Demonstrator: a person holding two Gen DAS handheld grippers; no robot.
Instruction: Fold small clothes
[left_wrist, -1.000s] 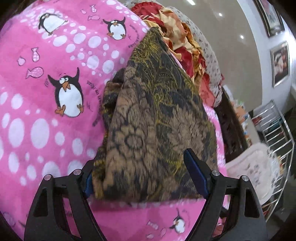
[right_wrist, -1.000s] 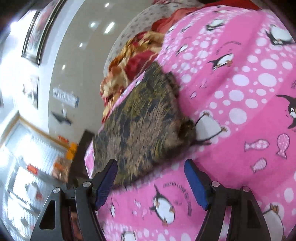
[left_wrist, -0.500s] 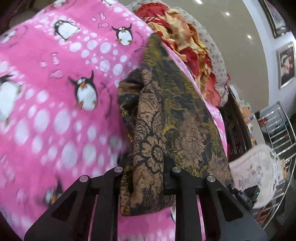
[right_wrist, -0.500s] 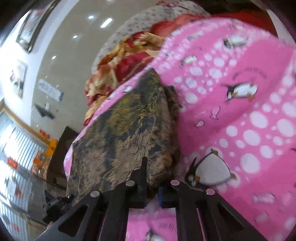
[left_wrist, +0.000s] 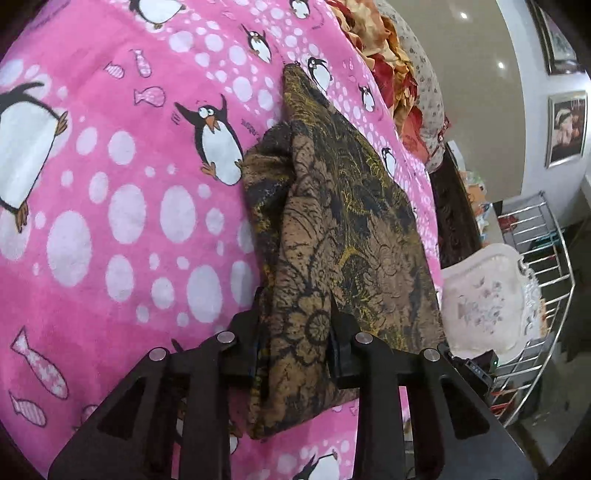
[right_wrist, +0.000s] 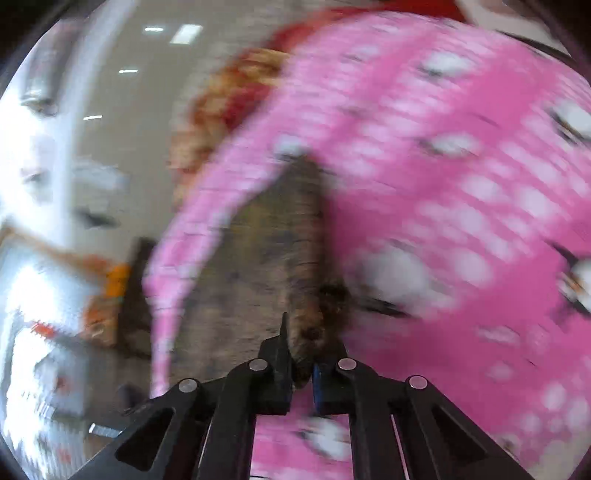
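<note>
brown patterned garment (left_wrist: 332, 229): 1 | pink penguin blanket (left_wrist: 110, 184): 1 | framed pictures (left_wrist: 565, 129): 2 | wire rack (left_wrist: 535, 258): 1

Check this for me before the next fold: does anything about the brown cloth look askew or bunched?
Yes. The brown patterned cloth lies skewed across the pink penguin blanket, and its left edge is bunched into a thick roll instead of lying flat.

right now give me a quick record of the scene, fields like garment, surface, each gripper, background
garment: brown patterned cloth, partly folded, lying on the blanket
surface: pink penguin blanket
left gripper: jaws opening a little, a bunched fold of the cloth between them, pads pressing on it
right gripper: shut on a near edge of the cloth; view blurred
background: red and yellow fabric beyond the blanket, metal rack at right
</note>
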